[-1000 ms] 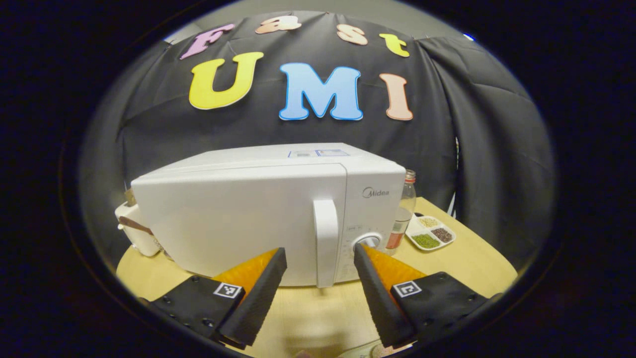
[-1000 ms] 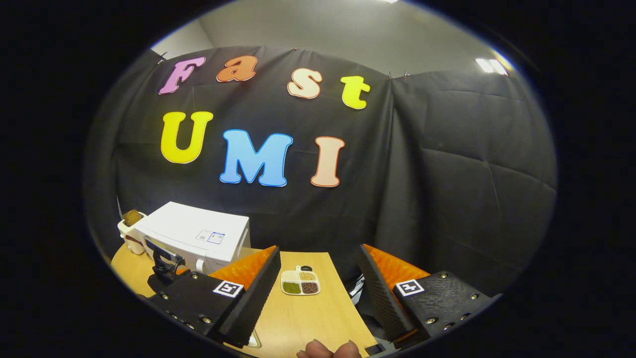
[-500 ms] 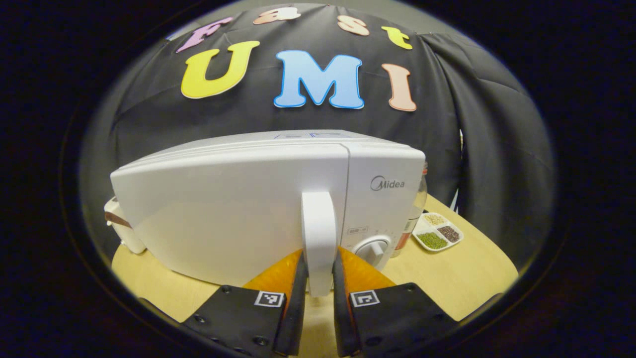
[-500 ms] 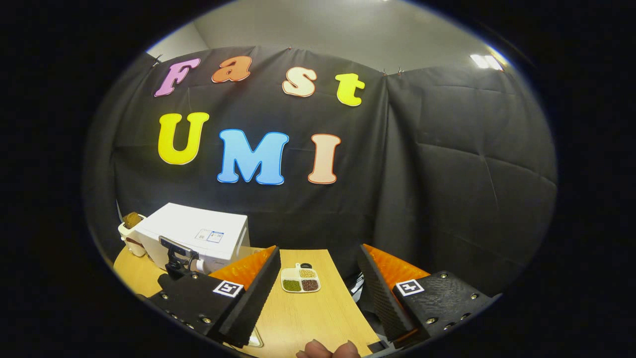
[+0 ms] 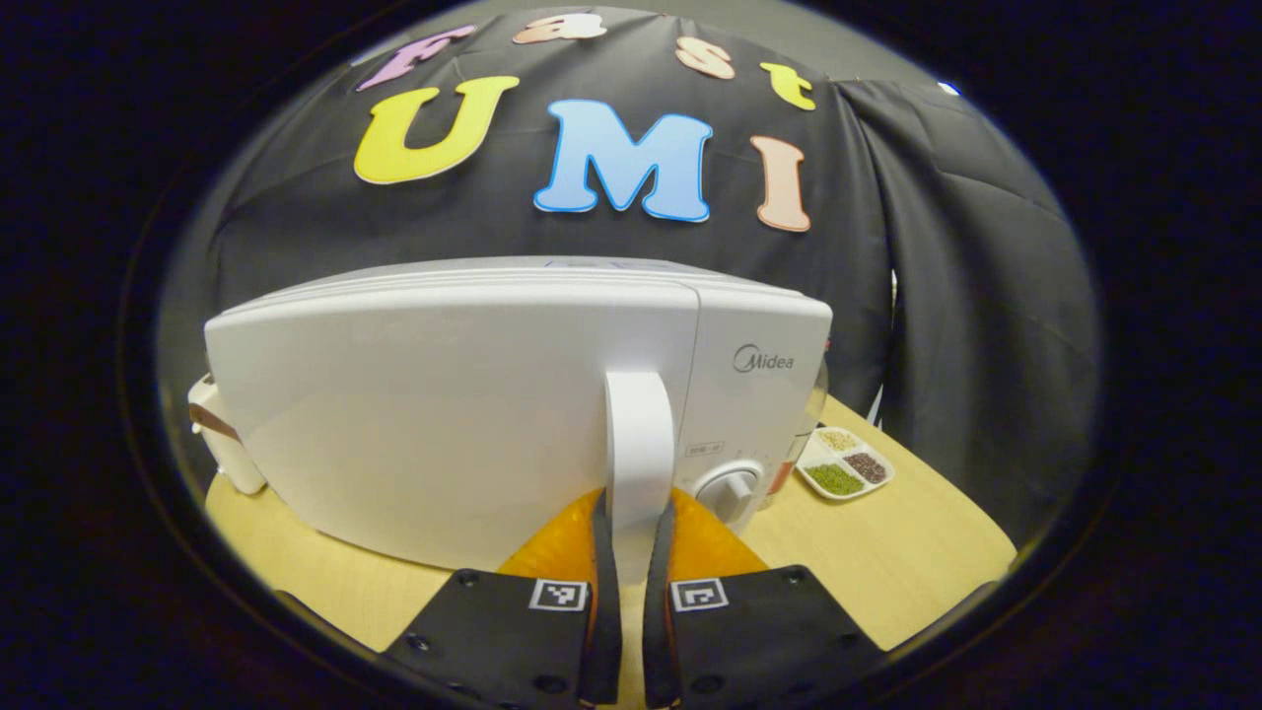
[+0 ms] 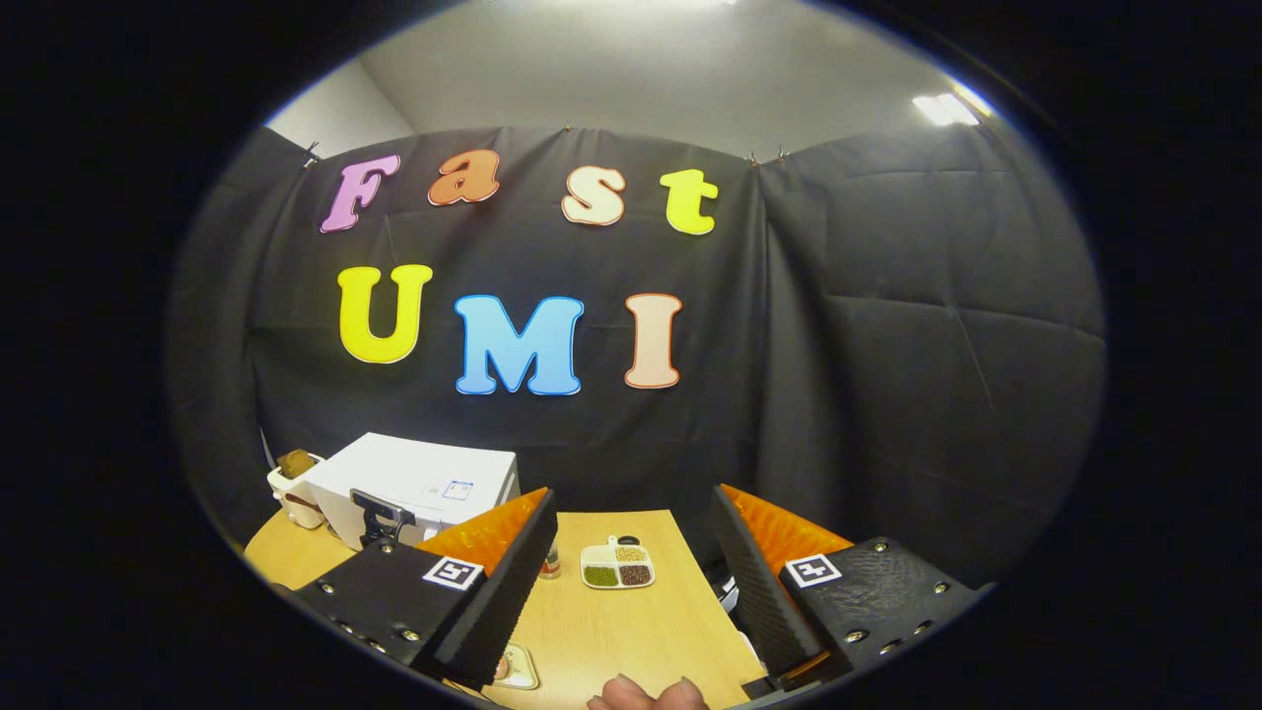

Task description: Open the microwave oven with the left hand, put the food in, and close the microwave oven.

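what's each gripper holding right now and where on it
Left gripper clamps the microwave door handle at its lower end. Right gripper is open, holding nothing.

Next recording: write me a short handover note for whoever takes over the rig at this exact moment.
Left gripper: shut on the microwave door handle.
Right gripper: open, holding nothing, raised above the table.
Microwave: on the table, door looks closed.
Done: handle gripped.
Left: pull the door open, put the food in, close it. Which item is the food I cannot tell.
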The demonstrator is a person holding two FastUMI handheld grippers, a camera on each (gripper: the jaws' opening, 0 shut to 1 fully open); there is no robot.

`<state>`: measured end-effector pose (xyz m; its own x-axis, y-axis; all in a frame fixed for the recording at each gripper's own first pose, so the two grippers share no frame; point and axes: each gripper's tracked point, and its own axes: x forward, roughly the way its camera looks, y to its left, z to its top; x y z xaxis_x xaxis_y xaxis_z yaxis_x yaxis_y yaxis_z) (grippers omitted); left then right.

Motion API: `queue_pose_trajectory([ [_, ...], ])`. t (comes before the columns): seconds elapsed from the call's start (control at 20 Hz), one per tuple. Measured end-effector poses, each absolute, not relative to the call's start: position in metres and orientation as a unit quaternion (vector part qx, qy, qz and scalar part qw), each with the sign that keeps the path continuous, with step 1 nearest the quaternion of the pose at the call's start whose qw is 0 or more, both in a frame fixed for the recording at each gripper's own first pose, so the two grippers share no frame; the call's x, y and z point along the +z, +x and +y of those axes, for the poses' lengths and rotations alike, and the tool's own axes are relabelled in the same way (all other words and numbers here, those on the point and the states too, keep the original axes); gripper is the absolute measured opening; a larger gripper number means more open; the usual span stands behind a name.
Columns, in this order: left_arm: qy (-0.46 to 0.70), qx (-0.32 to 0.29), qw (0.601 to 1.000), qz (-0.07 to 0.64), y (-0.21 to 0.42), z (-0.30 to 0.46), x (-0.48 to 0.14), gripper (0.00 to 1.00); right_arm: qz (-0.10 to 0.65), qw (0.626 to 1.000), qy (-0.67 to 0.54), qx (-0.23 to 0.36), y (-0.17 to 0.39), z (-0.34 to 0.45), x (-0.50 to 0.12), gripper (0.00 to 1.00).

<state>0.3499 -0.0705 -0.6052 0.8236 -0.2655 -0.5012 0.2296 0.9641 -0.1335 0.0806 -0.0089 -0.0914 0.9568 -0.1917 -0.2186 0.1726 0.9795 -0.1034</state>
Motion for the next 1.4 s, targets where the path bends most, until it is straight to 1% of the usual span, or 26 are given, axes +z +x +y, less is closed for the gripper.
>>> queue_pose_trajectory([
  [0.25, -0.013, -0.136, 0.946, 0.294, 0.344, -0.069, -0.606, 0.17, 0.104, 0.991, -0.028, -0.081, 0.048, -0.027, -0.085, 0.95],
  [0.3, -0.02, -0.131, 0.944, 0.303, 0.331, -0.067, -0.605, 0.17, 0.104, 0.991, -0.024, -0.08, 0.042, -0.031, -0.085, 0.95],
  [0.4, -0.027, -0.122, 0.948, 0.293, 0.299, -0.056, -0.598, 0.17, 0.101, 0.992, -0.009, -0.074, 0.034, -0.037, -0.085, 0.95],
  [0.45, -0.025, -0.123, 0.948, 0.291, 0.277, -0.049, -0.596, 0.15, 0.101, 0.992, -0.001, -0.07, 0.03, -0.038, -0.087, 0.95],
  [0.5, -0.029, -0.123, 0.948, 0.292, 0.261, -0.041, -0.593, 0.17, 0.102, 0.993, 0.005, -0.065, 0.028, -0.04, -0.09, 0.95],
  [0.55, -0.035, -0.123, 0.946, 0.296, 0.243, -0.031, -0.59, 0.15, 0.104, 0.993, 0.009, -0.059, 0.025, -0.04, -0.094, 0.95],
  [0.7, -0.04, -0.121, 0.943, 0.307, 0.202, -0.004, -0.584, 0.17, 0.11, 0.993, 0.02, -0.041, 0.019, -0.039, -0.108, 0.96],
  [0.95, -0.011, -0.112, 0.941, 0.319, 0.151, 0.043, -0.576, 0.17, 0.128, 0.991, 0.043, -0.007, 0.013, -0.02, -0.133, 0.96],
  [1.1, -0.009, -0.106, 0.942, 0.32, 0.131, 0.068, -0.572, 0.16, 0.137, 0.989, 0.054, -0.006, 0.01, -0.006, -0.142, 0.96],
  [1.25, -0.01, -0.125, 0.942, 0.312, 0.115, 0.086, -0.572, 0.14, 0.146, 0.988, 0.044, -0.005, 0.011, 0.02, -0.149, 0.96],
  [1.3, -0.009, -0.134, 0.941, 0.311, 0.109, 0.094, -0.572, 0.16, 0.152, 0.988, 0.038, -0.01, 0.012, 0.027, -0.154, 0.96],
  [1.35, -0.011, -0.142, 0.939, 0.312, 0.105, 0.102, -0.572, 0.14, 0.159, 0.987, 0.037, -0.009, 0.013, 0.037, -0.159, 0.94],
  [1.4, -0.012, -0.152, 0.938, 0.311, 0.1, 0.109, -0.571, 0.17, 0.163, 0.986, 0.037, -0.007, 0.015, 0.051, -0.163, 0.96],
])
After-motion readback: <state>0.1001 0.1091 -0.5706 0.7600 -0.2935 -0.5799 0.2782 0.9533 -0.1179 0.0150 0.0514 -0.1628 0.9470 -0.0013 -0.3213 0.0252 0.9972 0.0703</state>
